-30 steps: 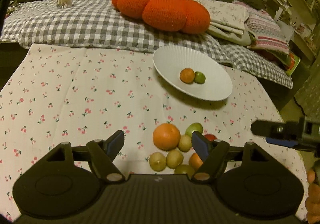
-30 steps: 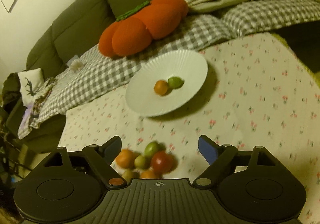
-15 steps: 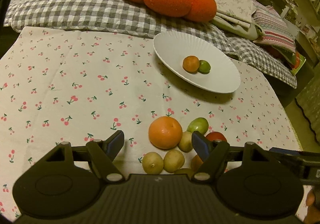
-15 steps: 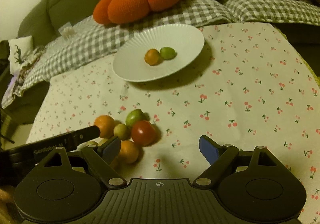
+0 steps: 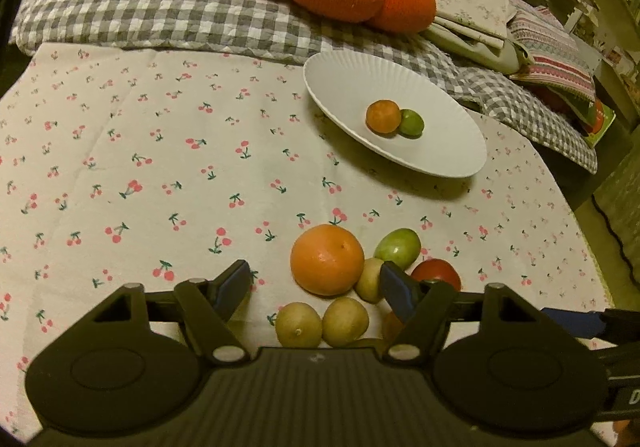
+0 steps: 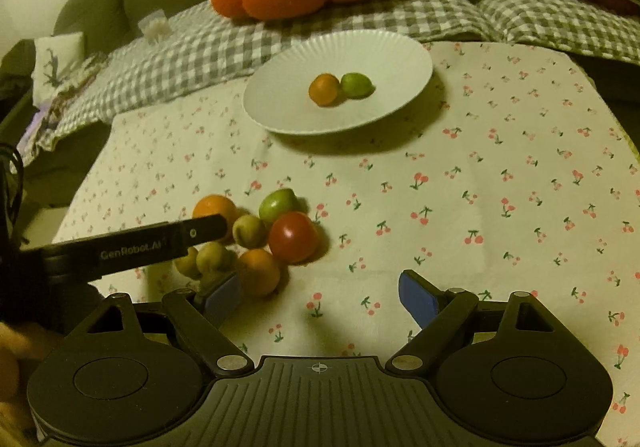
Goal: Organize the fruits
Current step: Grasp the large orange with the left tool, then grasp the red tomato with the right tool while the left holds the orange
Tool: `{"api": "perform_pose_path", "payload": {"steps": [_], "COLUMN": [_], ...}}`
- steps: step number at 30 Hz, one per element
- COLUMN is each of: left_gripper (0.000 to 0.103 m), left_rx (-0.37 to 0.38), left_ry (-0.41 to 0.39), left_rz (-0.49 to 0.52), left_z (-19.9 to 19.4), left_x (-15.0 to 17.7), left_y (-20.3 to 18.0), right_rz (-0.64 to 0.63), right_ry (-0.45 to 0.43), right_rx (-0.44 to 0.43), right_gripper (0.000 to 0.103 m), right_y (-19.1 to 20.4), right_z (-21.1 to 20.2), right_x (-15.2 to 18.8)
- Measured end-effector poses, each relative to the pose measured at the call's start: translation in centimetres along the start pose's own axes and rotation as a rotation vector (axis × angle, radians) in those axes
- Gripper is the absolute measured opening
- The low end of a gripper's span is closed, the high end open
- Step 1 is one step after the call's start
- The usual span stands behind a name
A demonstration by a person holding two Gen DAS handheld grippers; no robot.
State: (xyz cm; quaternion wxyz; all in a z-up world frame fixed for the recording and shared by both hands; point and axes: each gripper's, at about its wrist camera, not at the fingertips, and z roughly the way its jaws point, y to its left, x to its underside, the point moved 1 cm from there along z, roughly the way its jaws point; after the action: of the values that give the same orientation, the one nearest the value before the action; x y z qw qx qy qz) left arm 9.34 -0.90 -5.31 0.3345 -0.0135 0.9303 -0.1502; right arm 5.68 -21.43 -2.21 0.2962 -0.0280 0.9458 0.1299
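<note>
Both claws are spread wide w/ nothing in them: your left gripper [image 5: 314,287] hangs low over the near pile, right gripper [image 6: 320,297] sits just right of it over bare cloth [image 6: 500,175]. Step in hand looks like picking the next fruit for the plate [image 5: 348,75]. Big orange [image 5: 327,259] lies between the left fingers, so that's prob the easiest grab: centre it, come straight down, close slow so it doesn't squirt out & knock the kiwis [image 5: 320,323] touching its near side. Watch the right finger [image 5: 394,289] – it's close to another kiwi [image 5: 370,279] & the tomato [image 5: 436,273]; nudging either may roll the lot. If you go w/ the right claw instead, the near small orange [image 6: 258,271] is just beside its left finger [image 6: 222,297], tomato [image 6: 293,237] just beyond; shift left first, and mind the left tool's body crossing over the pile. Plate is at far centre-right, well apart from the pile, holding one small orange fruit [image 5: 383,116] & a lime [image 5: 412,122], touching, mid-dish. Plenty of room around them; set the next one beside them, not on the sloped rim. A green fruit [image 5: 397,245] sits at the pile's far edge.
</note>
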Motion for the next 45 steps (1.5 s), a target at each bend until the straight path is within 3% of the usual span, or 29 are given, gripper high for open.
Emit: {"api": "perform_pose_path", "payload": {"steps": [7, 16, 24, 31, 36, 40, 45], "left_gripper": [0.039, 0.038, 0.038, 0.038, 0.038, 0.038, 0.038], "left_rx": [0.046, 0.019, -0.063, -0.078, -0.082, -0.082, -0.079], "left_ry": [-0.011, -0.029, -0.045, -0.039, -0.041, -0.043, -0.046], "left_rz": [-0.027, -0.09, -0.132, -0.145, -0.139, -0.137, -0.136], "left_z": [0.6, -0.9, -2.9, -3.5, -3.6, -3.6, -3.6], "left_x": [-0.2, -0.7, -1.1, -1.1, -1.1, -1.1, -1.1], "left_y": [0.2, 1.1, 2.6, 2.8, 2.6, 2.6, 2.5], "right_rz": [0.014, 0.019, 0.175, 0.226, 0.21, 0.167, 0.151], "right_ry": [0.013, -0.015, -0.034, -0.035, -0.035, -0.03, -0.04], "right_rx": [0.015, 0.022, -0.078, -0.081, -0.063, -0.053, -0.037], "right_gripper": [0.088, 0.088, 0.086, 0.063, 0.054, 0.035, 0.035], "right_y": [-0.6, -0.5, -1.1, -1.0, -0.5, 0.3, 0.7], "right_z": [0.7, 1.5, 3.2, 4.4, 4.9, 5.4, 5.2], "right_x": [0.2, -0.1, -1.4, -1.5, -1.5, -1.5, -1.5]}}
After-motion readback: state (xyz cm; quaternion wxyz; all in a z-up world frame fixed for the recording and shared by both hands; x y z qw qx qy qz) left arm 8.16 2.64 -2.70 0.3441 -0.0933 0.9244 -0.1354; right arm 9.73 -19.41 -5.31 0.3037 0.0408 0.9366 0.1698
